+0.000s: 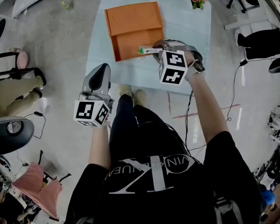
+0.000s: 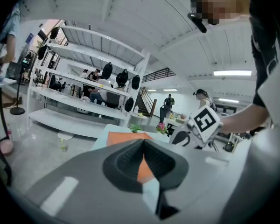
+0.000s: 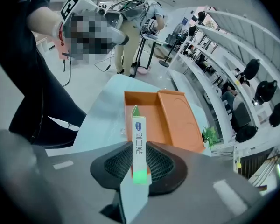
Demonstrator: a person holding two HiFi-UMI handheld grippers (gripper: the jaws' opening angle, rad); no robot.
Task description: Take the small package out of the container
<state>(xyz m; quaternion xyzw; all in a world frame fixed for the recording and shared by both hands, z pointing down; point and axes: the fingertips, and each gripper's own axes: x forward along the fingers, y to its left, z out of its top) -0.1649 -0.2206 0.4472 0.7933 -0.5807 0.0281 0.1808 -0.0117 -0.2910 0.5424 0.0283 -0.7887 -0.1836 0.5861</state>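
A pale blue rectangular table (image 1: 191, 22) stood in front of the person. On it lay a flat orange container (image 1: 130, 43), its lid folded back flat behind the tray so the inside was open to reach from above.

The left gripper (image 2: 143, 164) hung short of the table's near edge, well apart from the container and pointing almost level. Only a narrow gap showed between its jaws, with nothing in it; it looked parked out of the way, since one gripper was enough for this pick.

The right gripper (image 1: 153, 50) pointed steeply down over the tray's near end, jaws closed partway on a small, slim white package with green ends (image 3: 139, 139). The package stood on end between the pads, clear of the tray floor and seemingly already lifted out.
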